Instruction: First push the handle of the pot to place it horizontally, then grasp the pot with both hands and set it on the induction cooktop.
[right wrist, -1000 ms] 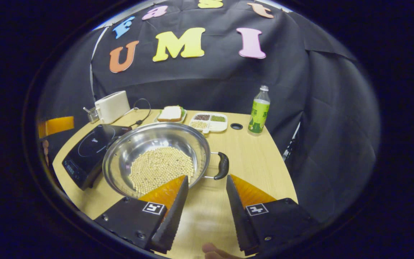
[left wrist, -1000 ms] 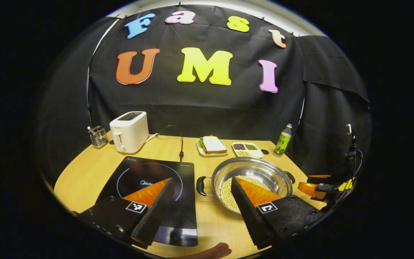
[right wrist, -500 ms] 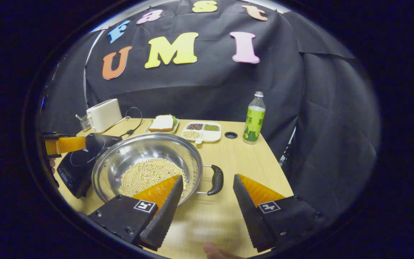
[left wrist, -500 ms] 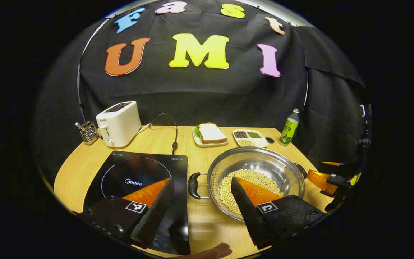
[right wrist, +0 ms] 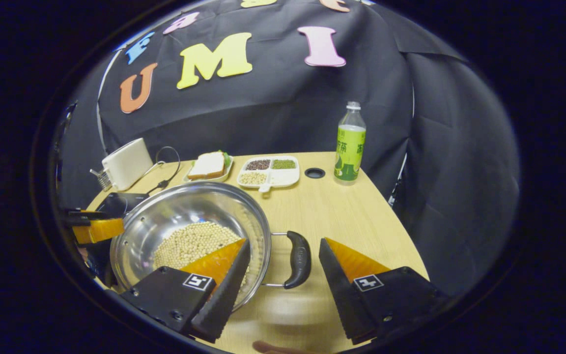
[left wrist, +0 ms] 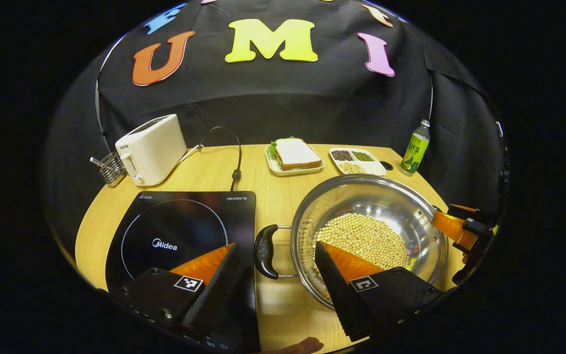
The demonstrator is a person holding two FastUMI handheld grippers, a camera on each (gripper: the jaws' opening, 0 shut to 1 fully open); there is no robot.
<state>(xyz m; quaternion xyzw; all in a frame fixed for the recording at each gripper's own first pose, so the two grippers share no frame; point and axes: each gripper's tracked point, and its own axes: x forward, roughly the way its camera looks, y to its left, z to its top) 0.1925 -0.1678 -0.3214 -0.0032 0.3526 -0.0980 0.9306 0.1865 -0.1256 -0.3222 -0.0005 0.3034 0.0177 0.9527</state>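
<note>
Pot [left wrist: 369, 206]: on table, beside cooktop [left wrist: 184, 231].
Left gripper [left wrist: 275, 268]: jaws wide, straddling handle [left wrist: 265, 244], gripping nothing.
Right gripper [right wrist: 283, 265]: likewise.

Left gripper [left wrist: 275, 253] hangs wide open, straddling the black handle [left wrist: 265, 244] of the shiny steel pot of soybeans [left wrist: 369, 236]; black glass induction cooktop [left wrist: 180, 233] at 9 o'clock of it on the wooden bench [left wrist: 273, 196].

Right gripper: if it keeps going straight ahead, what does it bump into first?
Probably the pot's black handle: it sits in the gap between the open right gripper's fingers, just ahead of them. How far above the handle the fingers are is unclear.
</note>
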